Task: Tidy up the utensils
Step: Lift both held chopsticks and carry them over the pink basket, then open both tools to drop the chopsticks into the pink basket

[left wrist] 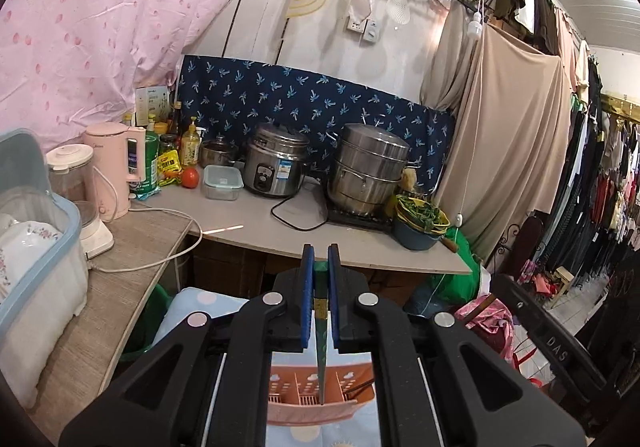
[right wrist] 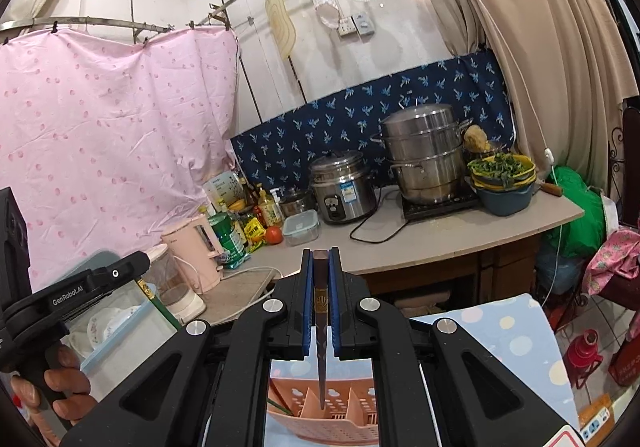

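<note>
Pinching a green chopstick (left wrist: 321, 331), the left gripper (left wrist: 321, 259) holds it tip-down over the pink holder (left wrist: 320, 403). The right gripper (right wrist: 321, 263) squeezes a brown chopstick (right wrist: 321, 327) over the same holder (right wrist: 332, 411). Only the right view shows the person's left hand (right wrist: 60, 391). Behind, a steamer pot (left wrist: 368, 171) sits near the counter's (left wrist: 256, 223) right end.

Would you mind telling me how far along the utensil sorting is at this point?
Partly done: at least one utensil already leans in the pink holder. In hand: the left hand-held gripper clamps a green chopstick, the right hand-held gripper a brown chopstick, both tips over the compartments. Left: release both.
</note>
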